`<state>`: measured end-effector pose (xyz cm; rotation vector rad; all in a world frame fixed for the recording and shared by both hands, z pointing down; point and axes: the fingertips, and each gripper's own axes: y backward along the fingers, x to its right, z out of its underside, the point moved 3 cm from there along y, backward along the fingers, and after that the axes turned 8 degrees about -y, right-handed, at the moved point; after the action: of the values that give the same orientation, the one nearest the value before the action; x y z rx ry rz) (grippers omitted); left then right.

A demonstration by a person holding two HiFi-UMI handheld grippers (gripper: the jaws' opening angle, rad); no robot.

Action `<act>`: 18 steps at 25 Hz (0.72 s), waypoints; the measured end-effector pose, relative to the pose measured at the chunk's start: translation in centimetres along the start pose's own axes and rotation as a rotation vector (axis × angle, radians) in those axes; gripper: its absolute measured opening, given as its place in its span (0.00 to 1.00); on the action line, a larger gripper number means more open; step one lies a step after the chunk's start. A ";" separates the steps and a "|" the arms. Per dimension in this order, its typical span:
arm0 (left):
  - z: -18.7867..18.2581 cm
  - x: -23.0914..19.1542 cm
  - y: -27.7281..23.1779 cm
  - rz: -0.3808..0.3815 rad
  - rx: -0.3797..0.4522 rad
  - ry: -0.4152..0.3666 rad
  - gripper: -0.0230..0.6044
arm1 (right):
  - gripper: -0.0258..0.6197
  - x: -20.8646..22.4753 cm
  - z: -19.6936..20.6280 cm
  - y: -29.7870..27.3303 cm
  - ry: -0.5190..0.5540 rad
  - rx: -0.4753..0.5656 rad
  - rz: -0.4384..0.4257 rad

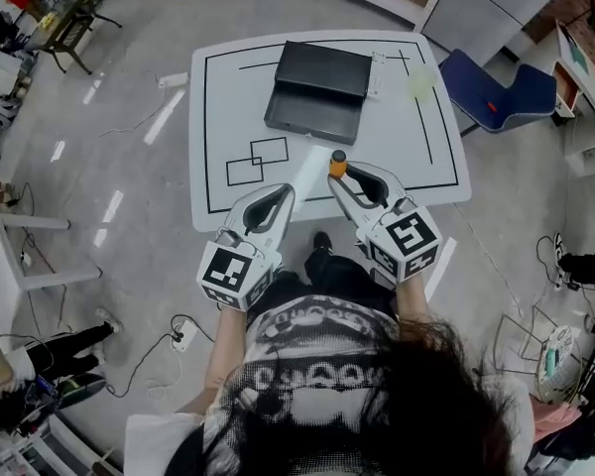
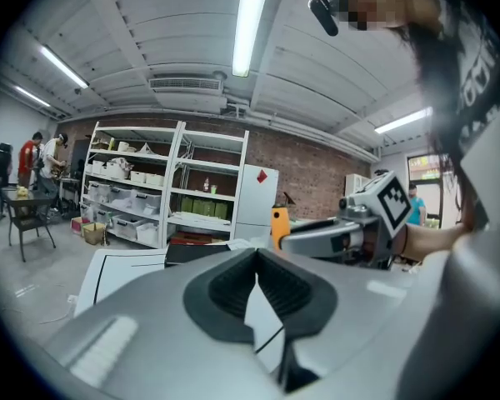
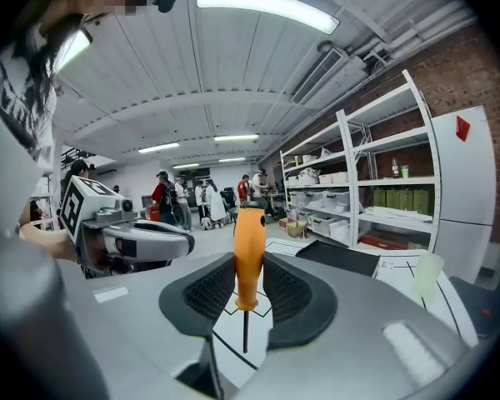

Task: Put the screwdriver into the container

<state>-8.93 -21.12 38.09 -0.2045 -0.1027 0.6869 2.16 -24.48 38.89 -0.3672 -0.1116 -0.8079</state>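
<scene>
1. Your right hand-held gripper is clamped on the screwdriver — orange handle upright between the pads, shaft pointing down.
2. Your left hand-held gripper has its jaws together at the tips, with nothing in them.
3. Both tips hang side by side over the near part of the white desk.
4. The black container sits on the desk's far half — well apart from the screwdriver.

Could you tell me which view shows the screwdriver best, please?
The right gripper view: the screwdriver, handle and shaft, stands upright in the right tongs. The head view shows only its orange handle; the left gripper view, a sliver.
</scene>
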 end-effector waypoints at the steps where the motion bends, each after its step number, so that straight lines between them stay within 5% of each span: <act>1: -0.1 -0.2 -0.7 -0.009 -0.004 0.001 0.04 | 0.21 0.8 -0.2 -0.3 0.002 -0.004 -0.006; 18: -0.4 -2.3 -7.2 -0.130 -0.025 0.007 0.04 | 0.21 12.3 -2.3 -6.5 0.157 -0.108 -0.064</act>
<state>-6.14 -28.10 39.19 -0.2227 -0.1169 0.5553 5.81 -37.85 41.50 -0.4017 0.0678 -0.9057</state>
